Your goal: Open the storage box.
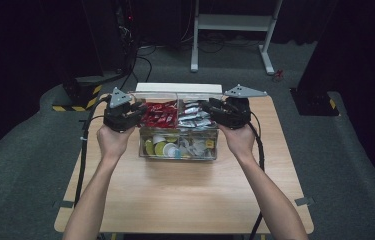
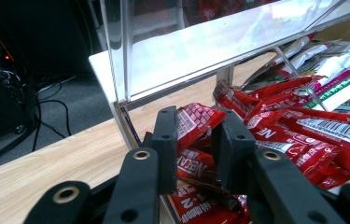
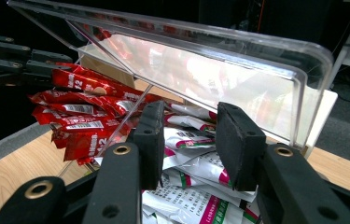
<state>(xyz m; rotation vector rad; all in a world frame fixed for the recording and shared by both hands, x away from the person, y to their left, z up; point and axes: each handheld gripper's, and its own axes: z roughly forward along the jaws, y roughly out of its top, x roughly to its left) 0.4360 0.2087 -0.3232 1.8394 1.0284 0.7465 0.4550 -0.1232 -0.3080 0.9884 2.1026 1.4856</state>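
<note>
Item: clear box (image 1: 177, 150) near the far edge of the surface (image 1: 175, 200), lid (image 1: 177, 90) raised. Far-left compartment: red packets (image 1: 159, 114). Far-right: white packets (image 1: 195, 116).

My left gripper (image 2: 195, 140): fingers spread around a red packet (image 2: 196, 122), not visibly pinching.

My right gripper (image 3: 189, 140): fingers spread above a white packet (image 3: 186, 140).

Progress, as I judge it: nothing lifted out; both grasps remain.
</note>
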